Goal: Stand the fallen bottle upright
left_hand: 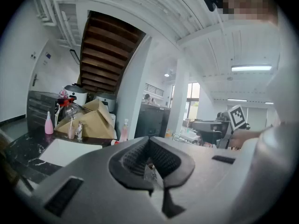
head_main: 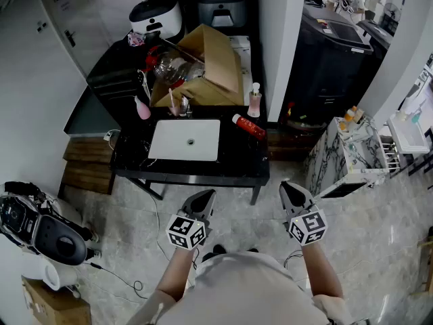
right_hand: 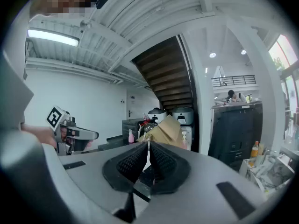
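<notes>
Red bottle (head_main: 249, 126) flat on black table (head_main: 238, 162)

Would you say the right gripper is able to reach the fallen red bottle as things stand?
Probably not yet: the right gripper, shut, hangs short of the table, apart from the red bottle lying on it. Nothing blocks the way; a step closer should do.

On the bench (head_main: 245, 162) we found the fallen bottle (head_main: 249, 126) lying just right of the sink (head_main: 185, 139), a pump bottle (head_main: 254, 101) standing behind it. A cardboard box (head_main: 211, 66) sat behind the sink. We held the left gripper (head_main: 206, 196) and the right gripper (head_main: 289, 189) side by side before the bench.
</notes>
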The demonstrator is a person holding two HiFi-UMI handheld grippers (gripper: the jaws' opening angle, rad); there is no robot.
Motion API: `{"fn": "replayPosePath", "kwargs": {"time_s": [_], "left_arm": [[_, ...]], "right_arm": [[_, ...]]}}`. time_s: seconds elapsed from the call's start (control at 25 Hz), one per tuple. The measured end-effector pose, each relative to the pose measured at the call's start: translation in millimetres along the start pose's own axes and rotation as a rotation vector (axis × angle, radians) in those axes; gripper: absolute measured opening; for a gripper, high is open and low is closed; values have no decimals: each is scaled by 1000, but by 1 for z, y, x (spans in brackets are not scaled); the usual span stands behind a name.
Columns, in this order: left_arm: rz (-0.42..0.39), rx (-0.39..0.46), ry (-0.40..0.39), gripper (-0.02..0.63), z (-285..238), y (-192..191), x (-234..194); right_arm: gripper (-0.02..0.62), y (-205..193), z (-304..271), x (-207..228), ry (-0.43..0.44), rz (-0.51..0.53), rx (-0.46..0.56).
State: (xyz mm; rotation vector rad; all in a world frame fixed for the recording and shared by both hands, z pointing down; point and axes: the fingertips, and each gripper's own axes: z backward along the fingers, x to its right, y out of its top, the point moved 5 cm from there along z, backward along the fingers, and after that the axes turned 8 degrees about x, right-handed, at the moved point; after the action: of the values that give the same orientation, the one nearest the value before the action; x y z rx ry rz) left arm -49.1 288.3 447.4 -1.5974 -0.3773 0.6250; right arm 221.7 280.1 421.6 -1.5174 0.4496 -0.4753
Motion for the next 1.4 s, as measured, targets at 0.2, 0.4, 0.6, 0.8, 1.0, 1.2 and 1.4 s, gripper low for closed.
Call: {"fn": "replayPosePath", "kwargs": {"time_s": [0.2,0.4,0.6,0.8,1.0,1.2,1.4], "left_arm": [[4,0,-3,7,2,-1,0],[10,-2,-7,8,2,-5,-3],[13,-10,-13,8,2,-8,-6],[18,-17,-16,8,2,-10,-11],[26,-27,-20,8,4,-11,-17],[32,-28,-28,8,3,-13,-24],[40,-35,-42,8,4,-16,-35]], "right_arm": [[38,0,-1,-3,9,7,-7],[38,-1,-4,-5,10,14,-9],[38,-2,-7,-7,5,14,-13],[38,-4,-11,-8,-2,3,-12],[38,-4,-14,-13,-7,-7,-12],[40,-5,-19,-14,-31,9,-23],[43,-8,-25,-16,-60,-8,-33]]}}
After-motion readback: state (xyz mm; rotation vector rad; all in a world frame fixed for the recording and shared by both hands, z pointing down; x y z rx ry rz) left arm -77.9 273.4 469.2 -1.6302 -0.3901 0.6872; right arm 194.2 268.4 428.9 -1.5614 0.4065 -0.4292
